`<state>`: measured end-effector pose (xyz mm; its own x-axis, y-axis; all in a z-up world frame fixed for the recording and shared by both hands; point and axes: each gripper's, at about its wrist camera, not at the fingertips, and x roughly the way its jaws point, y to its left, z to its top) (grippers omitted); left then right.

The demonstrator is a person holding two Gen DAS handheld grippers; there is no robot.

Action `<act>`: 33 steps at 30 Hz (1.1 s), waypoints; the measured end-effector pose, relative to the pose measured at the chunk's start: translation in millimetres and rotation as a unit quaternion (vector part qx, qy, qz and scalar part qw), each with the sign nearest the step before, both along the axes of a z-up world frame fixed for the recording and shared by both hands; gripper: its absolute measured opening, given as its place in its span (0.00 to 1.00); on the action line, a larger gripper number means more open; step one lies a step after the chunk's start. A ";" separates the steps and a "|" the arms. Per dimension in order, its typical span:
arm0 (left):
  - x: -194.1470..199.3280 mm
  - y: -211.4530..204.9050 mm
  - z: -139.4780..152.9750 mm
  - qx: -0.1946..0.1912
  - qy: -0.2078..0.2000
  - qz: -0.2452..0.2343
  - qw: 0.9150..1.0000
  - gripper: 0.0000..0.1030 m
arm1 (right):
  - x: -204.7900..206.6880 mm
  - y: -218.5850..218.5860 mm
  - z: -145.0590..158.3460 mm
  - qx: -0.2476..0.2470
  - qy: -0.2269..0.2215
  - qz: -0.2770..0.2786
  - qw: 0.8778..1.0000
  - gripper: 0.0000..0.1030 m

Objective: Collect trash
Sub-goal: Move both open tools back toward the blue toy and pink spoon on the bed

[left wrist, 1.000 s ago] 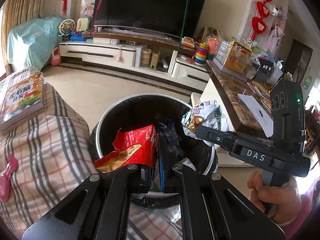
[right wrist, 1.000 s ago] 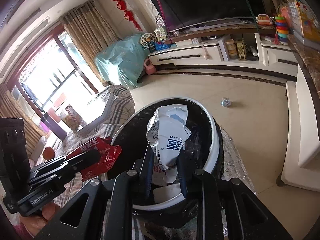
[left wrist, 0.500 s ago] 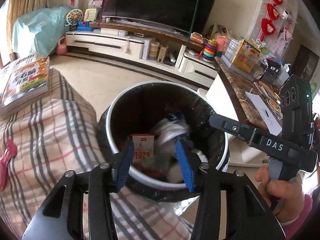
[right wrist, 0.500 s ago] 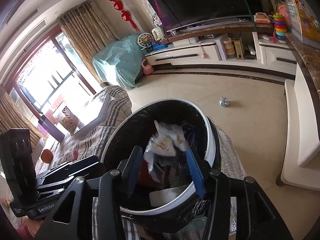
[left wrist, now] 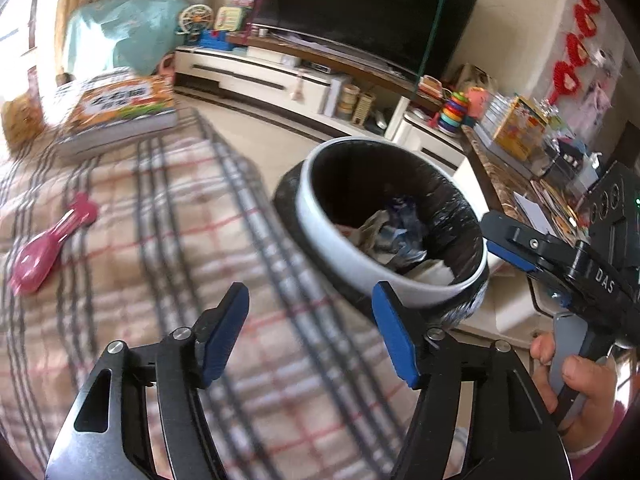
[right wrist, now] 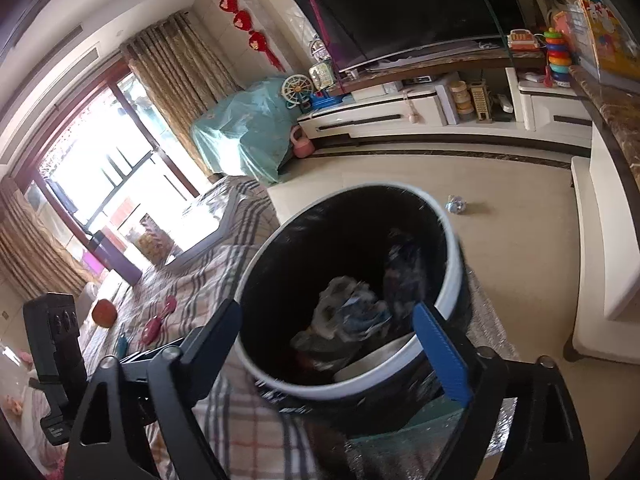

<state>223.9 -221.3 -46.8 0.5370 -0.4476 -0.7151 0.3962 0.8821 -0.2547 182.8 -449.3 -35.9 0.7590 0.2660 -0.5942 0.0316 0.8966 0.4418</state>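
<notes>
Jaws of both grippers are opening, nothing between them; next, approach the floor scrap [right wrist: 457, 204] low and slowly.

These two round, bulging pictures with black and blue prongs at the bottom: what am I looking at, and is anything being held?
No robot here: a person carries a hand-held pincer tool in each hand, each with a wide-angle camera looking along its two prongs.

One picture comes from the left tool, the other from the right tool. The left view also shows the right tool from outside, with the hand gripping it.

Both tools' jaws are opening and hold nothing. The crumpled wrappers already lie in the black-lined trash bin.

Beside it is a plaid-covered sofa bearing a book and a pink toy. A small crumpled scrap lies on the floor.
</notes>
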 end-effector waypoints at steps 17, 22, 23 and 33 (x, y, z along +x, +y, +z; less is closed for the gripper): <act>-39.3 114.3 -9.7 -0.012 0.003 0.106 0.994 0.67 | -13.8 90.7 -12.3 0.008 0.016 0.064 0.998 0.94; -47.4 144.1 -11.4 -0.015 0.000 0.137 0.990 0.67 | -14.7 118.2 -13.1 0.002 0.018 0.088 0.996 0.94; -48.5 150.1 -11.0 -0.016 0.000 0.143 0.990 0.67 | -14.4 122.5 -12.9 0.000 0.018 0.091 0.996 0.94; -59.0 199.7 -8.6 0.004 -0.023 0.190 0.981 0.67 | -6.6 166.8 -16.3 -0.020 0.019 0.125 0.992 0.94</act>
